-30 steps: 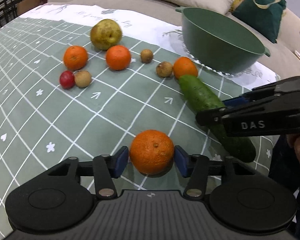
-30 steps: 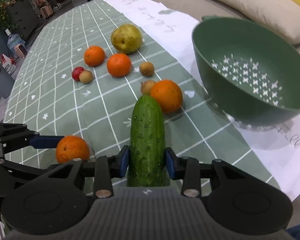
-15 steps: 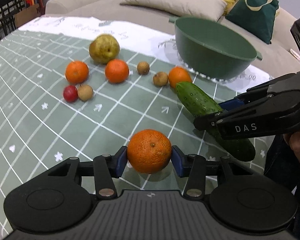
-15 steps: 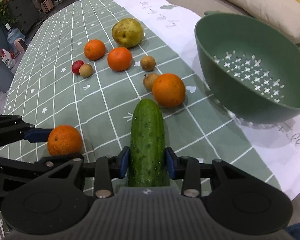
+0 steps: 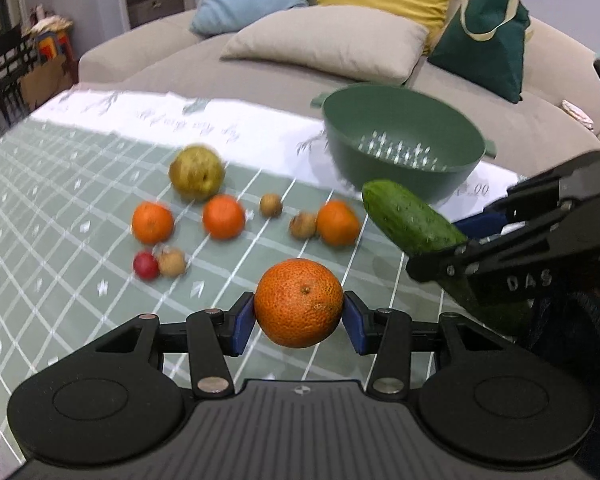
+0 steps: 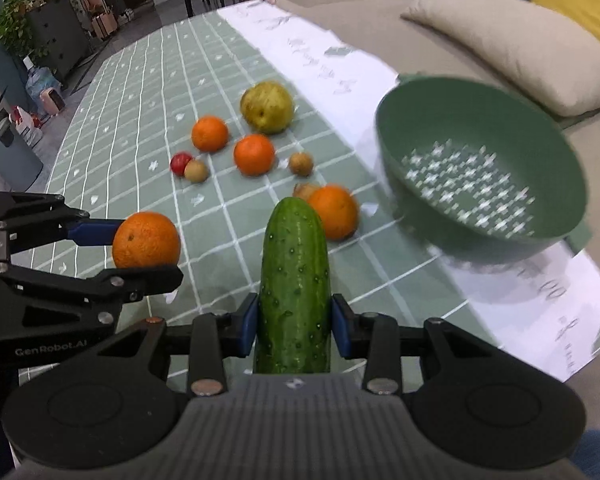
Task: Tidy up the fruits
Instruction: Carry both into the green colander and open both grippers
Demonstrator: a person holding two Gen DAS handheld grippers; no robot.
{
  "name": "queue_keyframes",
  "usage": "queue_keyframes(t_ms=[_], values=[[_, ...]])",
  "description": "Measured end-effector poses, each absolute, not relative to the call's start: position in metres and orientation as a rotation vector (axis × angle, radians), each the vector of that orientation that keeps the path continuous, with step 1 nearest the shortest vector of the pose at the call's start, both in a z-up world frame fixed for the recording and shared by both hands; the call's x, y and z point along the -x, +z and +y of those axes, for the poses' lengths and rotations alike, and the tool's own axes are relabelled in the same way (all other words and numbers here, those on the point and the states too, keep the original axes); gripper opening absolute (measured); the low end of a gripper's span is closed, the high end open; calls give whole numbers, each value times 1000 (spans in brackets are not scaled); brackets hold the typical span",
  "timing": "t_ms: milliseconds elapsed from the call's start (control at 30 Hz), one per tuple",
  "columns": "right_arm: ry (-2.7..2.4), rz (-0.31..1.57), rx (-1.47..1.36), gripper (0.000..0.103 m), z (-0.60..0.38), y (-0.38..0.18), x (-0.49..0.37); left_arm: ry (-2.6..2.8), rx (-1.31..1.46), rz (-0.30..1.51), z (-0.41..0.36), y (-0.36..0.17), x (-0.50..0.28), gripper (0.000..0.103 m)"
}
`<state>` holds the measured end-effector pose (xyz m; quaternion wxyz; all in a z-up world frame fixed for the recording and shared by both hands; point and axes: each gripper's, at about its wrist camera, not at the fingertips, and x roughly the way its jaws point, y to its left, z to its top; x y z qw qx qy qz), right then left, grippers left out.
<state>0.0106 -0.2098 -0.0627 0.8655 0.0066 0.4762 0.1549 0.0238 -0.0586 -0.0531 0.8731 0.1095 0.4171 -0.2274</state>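
The green colander [image 6: 480, 168] stands on the white paper at the edge of the checked tablecloth [image 6: 140, 92]. Just in front of the colander, the right gripper [image 6: 294, 326] pinches the cucumber [image 6: 294, 280] above the cloth. Further from the colander, the left gripper [image 5: 299, 322] holds an orange [image 5: 299, 308] between its blue pads.

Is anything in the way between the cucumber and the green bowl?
Nothing visible is. The right gripper holds the cucumber off the table, and the green bowl sits ahead to its right with an open top. The nearest orange lies on the table beside the cucumber's tip, below that path.
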Motion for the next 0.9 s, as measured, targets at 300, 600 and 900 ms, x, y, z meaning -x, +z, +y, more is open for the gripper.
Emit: queue_keyframes(t_ms=[300,600,900], values=[[301,880,9,34,-261,-3,-54,-558,-264,789,-109,-23,-67,53],[357,888,139,34,-309,7,-127,-614,-343,753,-183,-21,-115,53],[440,944,108,34,-331,-29,-173,-633,-445,820,-232,-53,-144,53]])
